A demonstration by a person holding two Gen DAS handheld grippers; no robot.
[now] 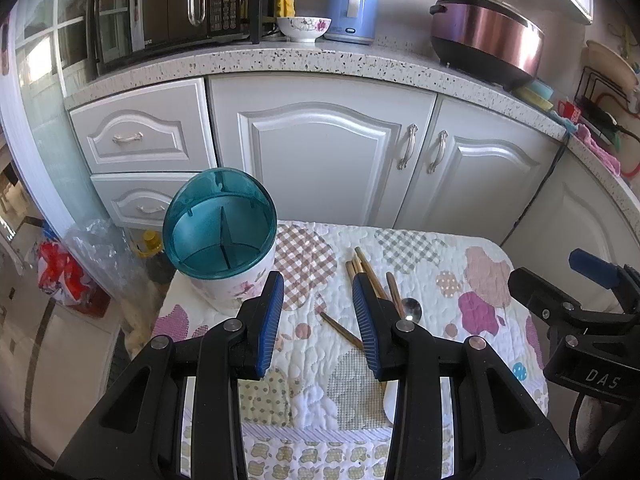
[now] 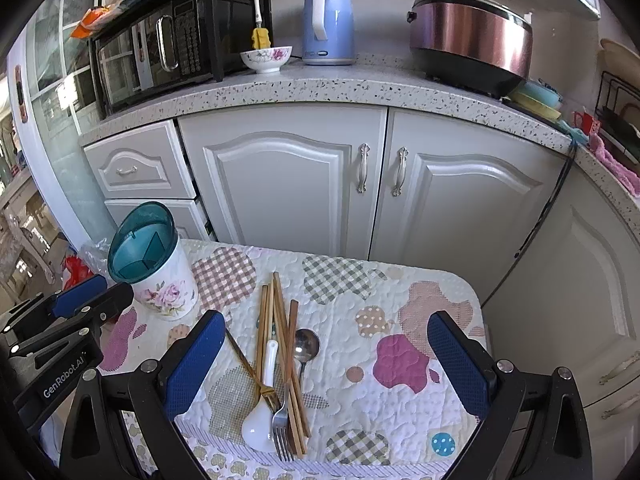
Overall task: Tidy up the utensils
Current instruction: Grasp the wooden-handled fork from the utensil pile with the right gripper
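A white floral utensil holder (image 2: pixel 166 292) with a teal divided top (image 1: pixel 220 224) stands at the table's far left. Wooden chopsticks (image 2: pixel 280 344), a white ceramic spoon (image 2: pixel 262 412), a metal spoon (image 2: pixel 306 344) and a fork (image 2: pixel 282 428) lie piled in the middle of the quilted cloth (image 2: pixel 400 320). My left gripper (image 1: pixel 318 320) is open and empty, just right of the holder, above the chopsticks (image 1: pixel 370 276). My right gripper (image 2: pixel 326 368) is wide open and empty, straddling the utensil pile from the near side.
The small table (image 1: pixel 480 256) stands in front of white kitchen cabinets (image 2: pixel 280 184). The counter holds a microwave (image 2: pixel 160 48), a bowl (image 2: pixel 266 58), a blue kettle (image 2: pixel 328 26) and a rice cooker (image 2: pixel 472 36). Bags (image 1: pixel 68 276) lie on the floor at left.
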